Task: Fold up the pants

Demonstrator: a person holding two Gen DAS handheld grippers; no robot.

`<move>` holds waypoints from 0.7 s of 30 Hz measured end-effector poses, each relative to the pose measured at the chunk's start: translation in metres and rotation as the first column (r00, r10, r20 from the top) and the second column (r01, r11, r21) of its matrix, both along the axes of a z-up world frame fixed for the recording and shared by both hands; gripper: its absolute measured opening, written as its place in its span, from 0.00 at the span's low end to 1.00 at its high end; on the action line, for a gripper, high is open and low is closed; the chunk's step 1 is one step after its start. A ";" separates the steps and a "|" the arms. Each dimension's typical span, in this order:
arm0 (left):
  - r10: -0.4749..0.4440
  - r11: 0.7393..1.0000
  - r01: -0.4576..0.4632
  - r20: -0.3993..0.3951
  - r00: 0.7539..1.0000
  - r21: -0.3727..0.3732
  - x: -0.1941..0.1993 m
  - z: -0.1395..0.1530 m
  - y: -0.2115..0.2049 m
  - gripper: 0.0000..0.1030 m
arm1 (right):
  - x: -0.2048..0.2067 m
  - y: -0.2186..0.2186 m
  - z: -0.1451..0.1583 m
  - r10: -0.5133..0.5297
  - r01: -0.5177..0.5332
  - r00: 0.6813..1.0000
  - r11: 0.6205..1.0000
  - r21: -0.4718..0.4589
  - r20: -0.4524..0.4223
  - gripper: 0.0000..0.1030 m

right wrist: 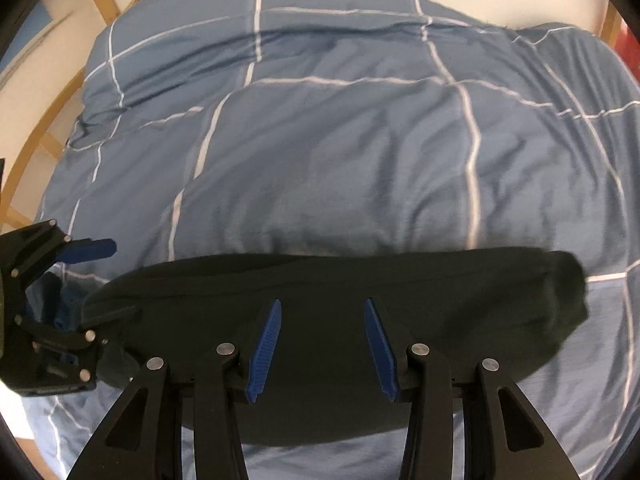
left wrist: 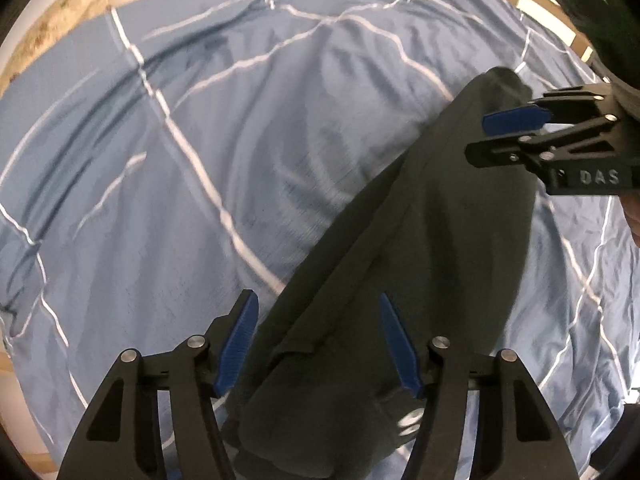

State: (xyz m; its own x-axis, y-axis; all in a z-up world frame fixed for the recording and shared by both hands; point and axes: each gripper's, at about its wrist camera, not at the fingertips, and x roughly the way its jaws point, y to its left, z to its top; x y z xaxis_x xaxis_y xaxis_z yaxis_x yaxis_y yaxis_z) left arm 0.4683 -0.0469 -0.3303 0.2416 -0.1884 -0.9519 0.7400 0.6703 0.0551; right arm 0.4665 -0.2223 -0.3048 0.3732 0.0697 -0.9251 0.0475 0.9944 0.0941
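Left gripper [left wrist: 316,300] and right gripper [right wrist: 322,306] point downward, jaws parted, empty

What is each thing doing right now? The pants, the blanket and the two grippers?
pants: dark, folded into a long strip, lying flat on the blanket, not held.
blanket: blue with white lines, spread out, wrinkled.
left gripper: open, above the pants, gripping nothing.
right gripper: open, above the pants, gripping nothing.

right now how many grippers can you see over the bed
2: the left gripper hangs open over one end of the dark pants, the right gripper open over their middle. None seems hidden.
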 end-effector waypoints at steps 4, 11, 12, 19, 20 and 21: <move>0.005 1.000 -0.005 -0.077 0.997 0.001 0.010 -0.019 0.002 0.56 | 0.009 0.007 -0.012 -0.013 0.013 1.000 1.000 0.003 -0.011 0.42; 0.032 0.999 -0.035 -0.161 0.986 -0.017 0.014 -0.035 0.008 0.22 | 0.010 0.014 -0.022 -0.039 0.039 0.999 0.999 0.020 -0.022 0.42; 0.031 0.999 -0.035 -0.167 0.985 -0.021 0.014 -0.033 0.008 0.22 | 0.011 0.015 -0.023 -0.038 0.039 0.999 0.999 0.020 -0.025 0.42; 0.084 0.992 -0.094 -0.116 0.990 -0.086 0.024 -0.011 0.022 0.20 | 0.015 0.024 -0.021 -0.032 0.032 0.999 0.999 0.039 -0.006 0.42; 0.097 0.990 -0.107 -0.111 0.989 -0.087 0.028 -0.011 0.024 0.20 | 0.017 0.025 -0.021 -0.031 0.031 1.000 0.999 0.041 -0.002 0.42; 0.103 0.990 -0.113 -0.111 0.988 -0.086 0.030 -0.014 0.025 0.20 | 0.019 0.026 -0.022 -0.031 0.032 1.000 0.999 0.042 -0.002 0.42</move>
State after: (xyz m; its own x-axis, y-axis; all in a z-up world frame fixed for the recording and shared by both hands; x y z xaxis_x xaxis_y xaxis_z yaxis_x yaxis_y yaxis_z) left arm 0.4980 -0.0215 -0.3443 0.1635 -0.2546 -0.9531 0.6614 0.7451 -0.0855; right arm 0.4856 -0.1960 -0.3264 0.3746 0.0970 -0.9221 0.0788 0.9876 0.1360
